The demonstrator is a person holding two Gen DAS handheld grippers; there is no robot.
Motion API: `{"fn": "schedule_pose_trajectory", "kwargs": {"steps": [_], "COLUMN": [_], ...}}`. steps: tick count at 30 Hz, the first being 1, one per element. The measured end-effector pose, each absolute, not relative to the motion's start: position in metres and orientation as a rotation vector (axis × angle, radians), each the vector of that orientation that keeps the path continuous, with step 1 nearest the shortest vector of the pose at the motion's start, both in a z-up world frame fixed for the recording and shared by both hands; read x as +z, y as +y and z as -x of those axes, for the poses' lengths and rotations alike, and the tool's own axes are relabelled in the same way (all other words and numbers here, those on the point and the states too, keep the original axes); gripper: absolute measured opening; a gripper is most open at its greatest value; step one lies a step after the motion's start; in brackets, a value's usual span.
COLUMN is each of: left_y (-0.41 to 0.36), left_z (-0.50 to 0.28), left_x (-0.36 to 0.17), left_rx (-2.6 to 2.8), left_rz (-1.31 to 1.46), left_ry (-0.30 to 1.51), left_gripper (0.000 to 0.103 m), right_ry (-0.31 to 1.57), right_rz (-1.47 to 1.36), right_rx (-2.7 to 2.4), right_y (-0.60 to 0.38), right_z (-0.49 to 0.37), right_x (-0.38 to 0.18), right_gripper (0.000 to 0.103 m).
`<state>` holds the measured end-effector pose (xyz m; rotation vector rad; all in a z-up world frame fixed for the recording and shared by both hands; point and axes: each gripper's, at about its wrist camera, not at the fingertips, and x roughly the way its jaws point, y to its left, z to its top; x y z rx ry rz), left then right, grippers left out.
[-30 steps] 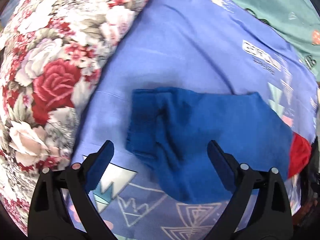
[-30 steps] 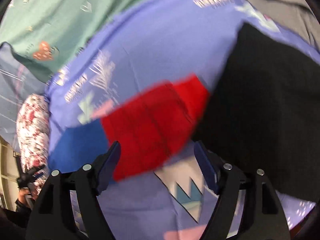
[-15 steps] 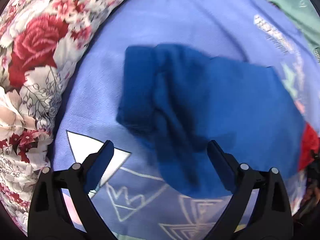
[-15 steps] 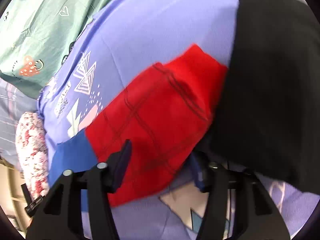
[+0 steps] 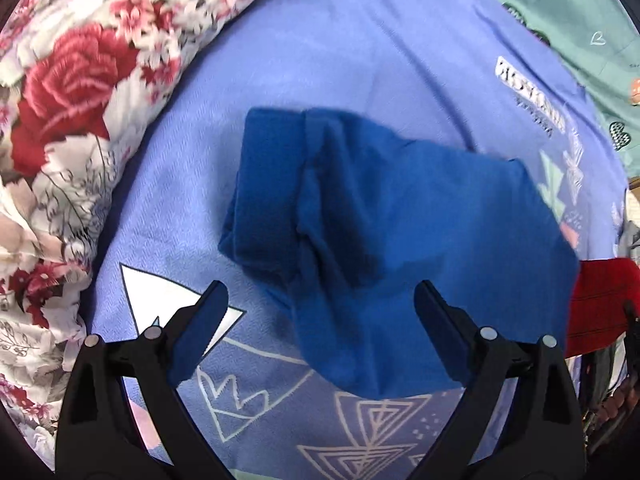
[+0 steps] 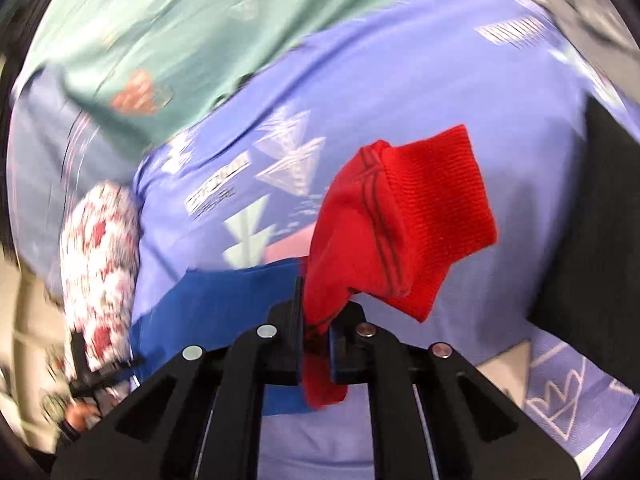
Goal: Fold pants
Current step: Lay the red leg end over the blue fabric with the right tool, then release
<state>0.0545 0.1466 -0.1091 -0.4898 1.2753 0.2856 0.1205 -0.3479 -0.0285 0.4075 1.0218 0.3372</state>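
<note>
A lavender-blue bedsheet printed with white triangles and lettering covers the work surface, seen from two gripper-mounted fisheye cameras. Nearest the left wrist camera, the left gripper hangs over the sheet with its jaws spread wide, nothing between the pads. Just beyond its fingertips lie the pants, a small knit pair whose blue half is spread flat on the sheet, its ribbed end bunched toward the left of that view. The red half shows at the right edge of the same view. Beyond the pants, a rose-patterned floral quilt rises along the left side, and a green printed cloth fills the far upper right corner.

In the right wrist view, the right gripper has its jaws drawn nearly together, having just closed, and pinches the pants' red fabric, a fold of which passes between the pads. The red ribbed cuff stands lifted off the sheet above the fingertips, while the blue half lies flat to the lower left. A black garment lies at the right edge of this view, near the red cuff. Farther off, the floral quilt sits at the left and the green cloth spreads across the top; the background here is motion-blurred
</note>
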Motion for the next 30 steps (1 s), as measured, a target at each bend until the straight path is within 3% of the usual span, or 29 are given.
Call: {"fn": "schedule_pose_trajectory", "kwargs": {"steps": [7,9,10,11,12,19,21,23,25,30], "left_y": [0.160,0.162,0.162,0.164,0.164,0.164,0.162,0.160,0.158,0.158], "left_z": [-0.043,-0.042,-0.041,-0.039,-0.040,-0.041,-0.043,-0.044,-0.044,-0.042], "left_x": [-0.093,-0.095,-0.096,-0.096,-0.096,-0.094,-0.095,-0.095,-0.094,-0.095], "left_rx": [0.284,0.286,0.286,0.288,0.288,0.285,0.282,0.279,0.277,0.296], "left_rz": [0.494,0.506,0.509,0.509,0.507,0.505,0.505,0.498,0.486,0.460], "left_ry": [1.253,1.258,1.262,1.263,1.263,1.246,1.249,1.253,1.258,1.271], "left_gripper": [0.095,0.095,0.095,0.095,0.095,0.095,0.095,0.095,0.095,0.095], "right_ry": [1.129,1.189,1.207,1.230,1.247,1.167,1.154,1.148,1.152,1.218], "right_rz": [-0.166,-0.062,-0.014,0.033,0.055,-0.179,-0.183,-0.171,-0.214,-0.175], "right_rx": [0.493,0.532,0.535,0.551,0.576,0.809,0.676,0.562,0.473,0.370], "right_y": [-0.242,-0.211,-0.203,-0.194,-0.186,-0.222,-0.246,-0.263,-0.281,-0.270], "right_z": [-0.126,-0.126,-0.121,-0.118,-0.116,-0.109,-0.124,-0.138,-0.155,-0.181], "right_x": [-0.062,-0.082,-0.089,-0.096,-0.099,-0.049,-0.049,-0.056,-0.071,-0.112], "right_gripper": [0.010,0.016,0.026,0.045,0.052,0.054,0.043,0.016,0.006,0.005]}}
